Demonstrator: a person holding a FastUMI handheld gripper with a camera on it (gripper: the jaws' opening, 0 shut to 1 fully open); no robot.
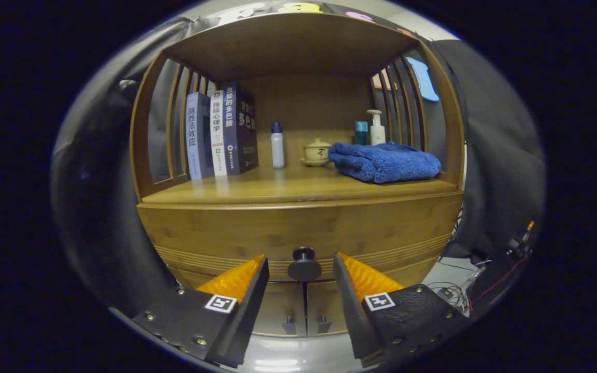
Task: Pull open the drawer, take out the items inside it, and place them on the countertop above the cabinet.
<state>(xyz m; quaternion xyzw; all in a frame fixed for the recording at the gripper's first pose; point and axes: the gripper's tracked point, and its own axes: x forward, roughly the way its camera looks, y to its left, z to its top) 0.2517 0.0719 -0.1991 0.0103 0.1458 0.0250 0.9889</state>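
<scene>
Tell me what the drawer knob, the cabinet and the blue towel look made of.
Drawer knob: dark, smooth, likely metal or plastic; it sits between the open hand-held gripper fingers.
Cabinet: bamboo or light wood, satin sheen, visible grain strips.
Blue towel: plush, fuzzy terry-like cloth.

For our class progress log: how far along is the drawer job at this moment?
Nothing is done yet: the drawer is shut. In hand: the open gripper has its fingers either side of the knob, not pressing it. Left: pull it open and lift whatever is inside onto the countertop.
</scene>
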